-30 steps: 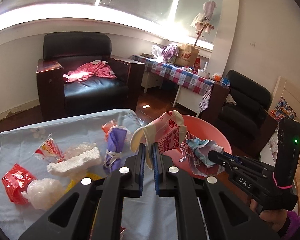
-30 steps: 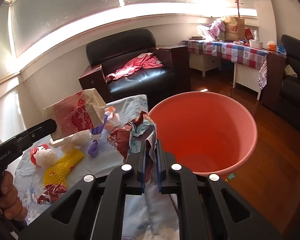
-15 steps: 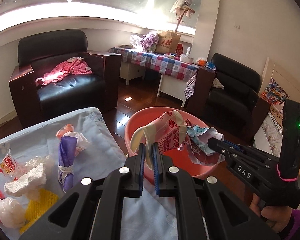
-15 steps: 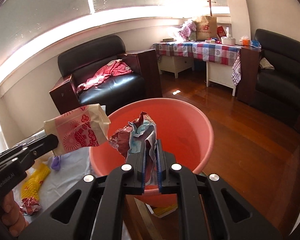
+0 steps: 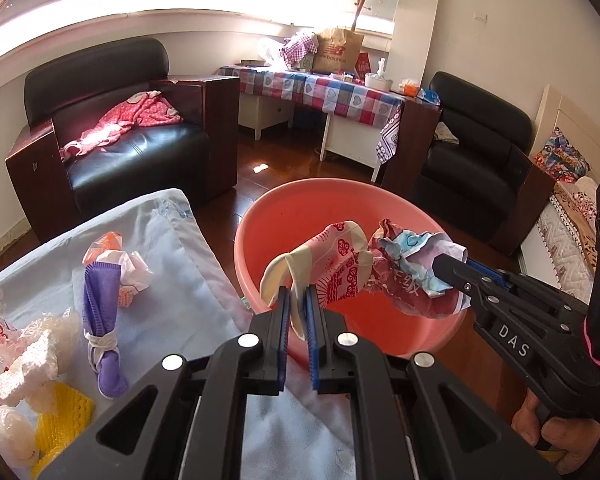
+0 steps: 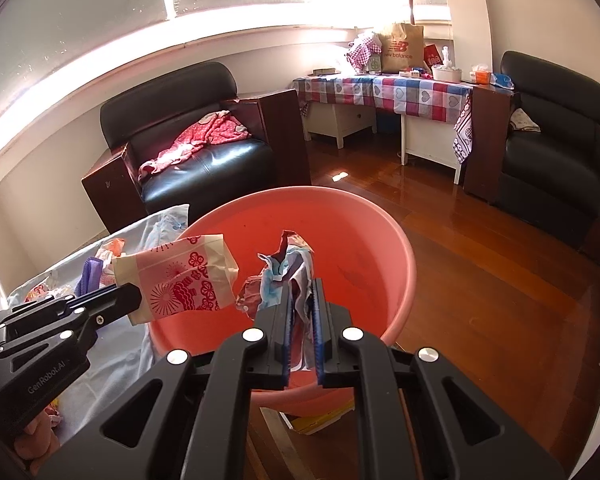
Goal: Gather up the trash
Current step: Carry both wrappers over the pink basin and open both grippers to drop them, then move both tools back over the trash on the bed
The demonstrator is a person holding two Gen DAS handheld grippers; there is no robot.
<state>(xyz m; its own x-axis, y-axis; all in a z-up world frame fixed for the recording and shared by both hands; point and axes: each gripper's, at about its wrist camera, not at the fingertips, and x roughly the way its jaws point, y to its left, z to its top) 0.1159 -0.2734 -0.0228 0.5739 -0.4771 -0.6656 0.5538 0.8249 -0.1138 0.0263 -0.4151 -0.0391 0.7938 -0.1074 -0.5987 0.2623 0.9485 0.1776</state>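
Note:
My left gripper [image 5: 297,307] is shut on a cream paper bag with red prints [image 5: 332,268], held over the near rim of the pink basin [image 5: 320,208]. The bag also shows in the right wrist view [image 6: 180,276]. My right gripper [image 6: 302,312] is shut on a crumpled wrapper [image 6: 284,276], held over the basin [image 6: 384,240]. In the left wrist view the wrapper [image 5: 412,268] hangs beside the bag, touching or nearly so. More trash lies on the light blue cloth [image 5: 188,280]: a purple bundle [image 5: 100,320], white foam [image 5: 24,368], a yellow net [image 5: 64,412].
The basin stands on the wooden floor [image 6: 480,280] beside the cloth-covered table. A black armchair [image 5: 112,132] with a pink garment, a checked-cloth table [image 5: 324,92] and a second black chair [image 5: 476,148] stand behind. A bed edge [image 5: 560,220] is at the right.
Both grippers have moved right, away from the table, carrying the bag and the wrapper out over the basin. The basin is now centred under both.

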